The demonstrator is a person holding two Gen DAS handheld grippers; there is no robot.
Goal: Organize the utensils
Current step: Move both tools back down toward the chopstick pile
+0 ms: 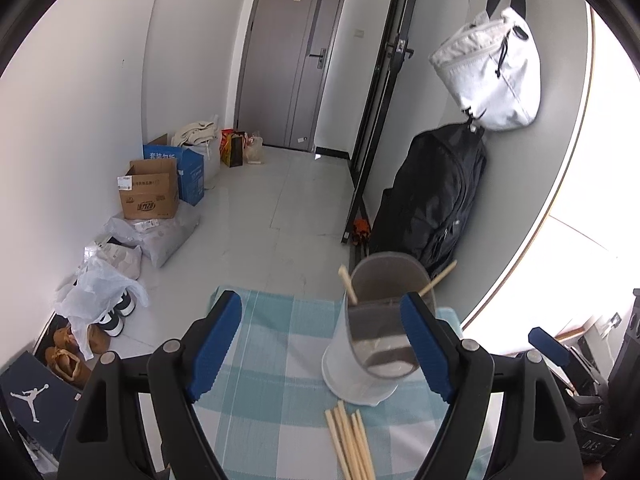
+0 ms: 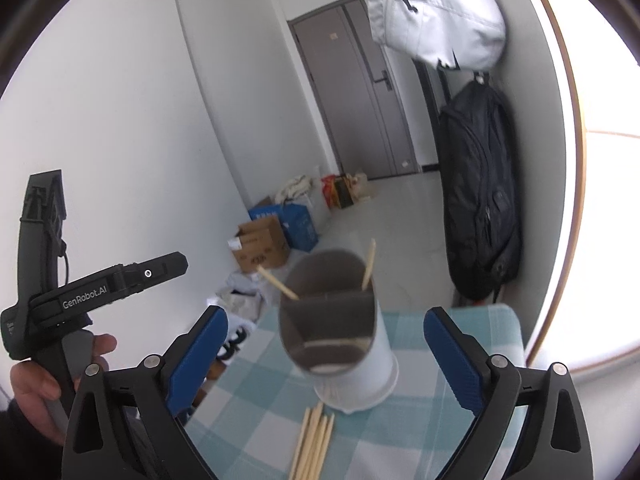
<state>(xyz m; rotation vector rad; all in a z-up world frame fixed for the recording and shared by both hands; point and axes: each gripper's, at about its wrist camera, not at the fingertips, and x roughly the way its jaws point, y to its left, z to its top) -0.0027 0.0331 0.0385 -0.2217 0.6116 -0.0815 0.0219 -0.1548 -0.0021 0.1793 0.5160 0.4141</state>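
Between picks: two chopsticks in the holder, a bundle left to gather.

The utensil holder (image 1: 370, 344) stands upright on the checked cloth of the surface (image 1: 272, 392), just ahead of both sets of fingers, with two chopsticks (image 2: 370, 264) leaning out of its top. The loose chopsticks (image 1: 350, 444) lie flat just in front of the holder's base, nearer the cameras. The left gripper (image 1: 320, 348) has its fingers spread wide and empty, the holder overlapping its right-hand finger in view; touching or not, I cannot tell. The right gripper (image 2: 326, 364) is fully spread, holding nothing. Next, I judge, one gripper must dip low, close on a stick near its end, and lift it clear to drop in.
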